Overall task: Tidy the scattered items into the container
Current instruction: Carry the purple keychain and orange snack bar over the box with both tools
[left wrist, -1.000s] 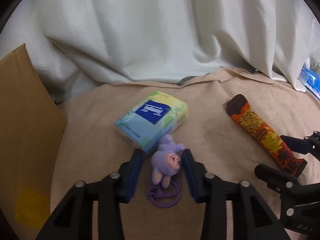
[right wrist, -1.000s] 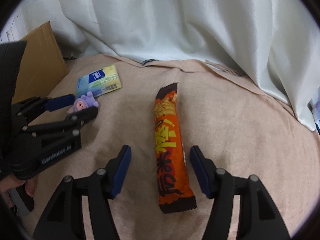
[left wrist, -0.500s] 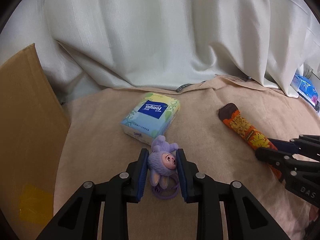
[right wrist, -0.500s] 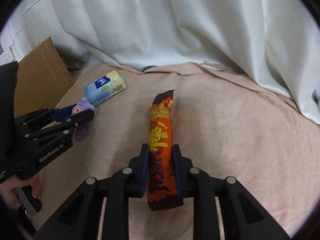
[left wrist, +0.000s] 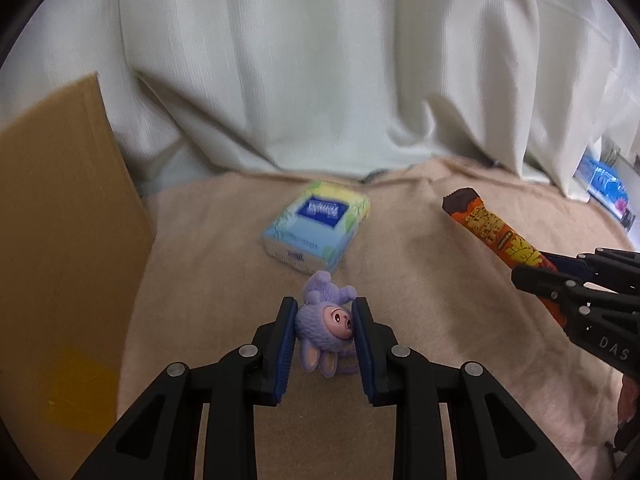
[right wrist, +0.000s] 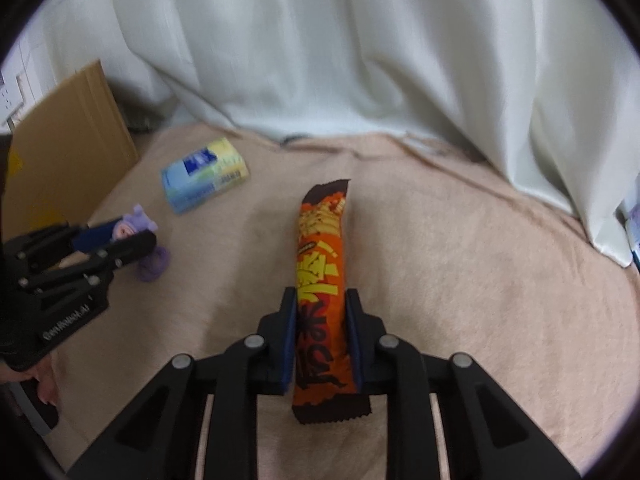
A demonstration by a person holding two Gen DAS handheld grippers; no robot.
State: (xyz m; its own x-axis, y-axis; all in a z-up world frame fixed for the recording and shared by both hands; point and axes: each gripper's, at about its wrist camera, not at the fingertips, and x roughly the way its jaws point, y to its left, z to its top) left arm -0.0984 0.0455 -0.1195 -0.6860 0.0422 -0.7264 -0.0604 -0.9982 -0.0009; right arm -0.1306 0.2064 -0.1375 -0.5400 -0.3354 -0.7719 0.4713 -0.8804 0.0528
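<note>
My left gripper [left wrist: 324, 322] is clamped narrow on the purple plush toy [left wrist: 326, 326]; my right gripper [right wrist: 322, 322] is squeezed tight around the orange snack bar [right wrist: 322, 264].

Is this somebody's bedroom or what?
Probably a room at home, maybe a bed or sofa: a soft beige blanket covers the surface, a white curtain hangs behind it, and a cardboard box stands at the side.

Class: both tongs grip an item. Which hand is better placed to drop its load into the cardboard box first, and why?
Left. The left tongs, clamping the purple plush keychain, sit beside the brown cardboard box; the right tongs hold the orange snack packet farther away.
</note>
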